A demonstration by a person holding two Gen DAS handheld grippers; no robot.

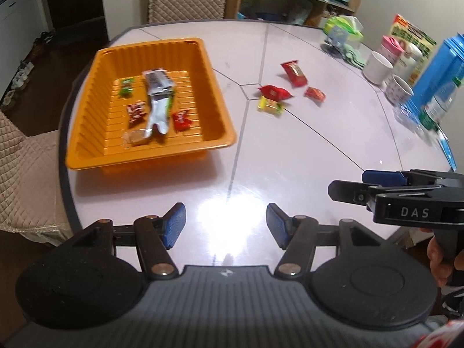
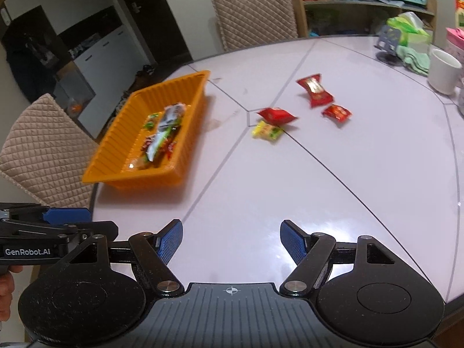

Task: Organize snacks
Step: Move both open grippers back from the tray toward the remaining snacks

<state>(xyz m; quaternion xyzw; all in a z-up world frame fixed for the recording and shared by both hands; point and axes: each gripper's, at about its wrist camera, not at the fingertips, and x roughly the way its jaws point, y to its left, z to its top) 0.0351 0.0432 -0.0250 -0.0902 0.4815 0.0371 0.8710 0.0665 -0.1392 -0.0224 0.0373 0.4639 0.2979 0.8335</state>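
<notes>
We hold the left gripper [image 1: 226, 226] and right gripper [image 2: 231, 242] wide and empty over bare near table [image 2: 333, 203], orange tray [image 1: 87, 156] far left by the rim, loose snacks [image 2: 275, 116] mid-table.

A glossy pale table [image 1: 290, 150] with thin dark seam lines is carrying an orange tray [image 1: 223, 121] on its left side. Near the middle, four loose snack packets are lying: a long red packet [image 1: 294, 73], a red pouch [image 1: 274, 92] overlapping what seems a yellow packet [image 1: 269, 105], and a small red packet [image 1: 315, 94]. Two white mugs [image 1: 377, 68] are standing at the right edge.
</notes>
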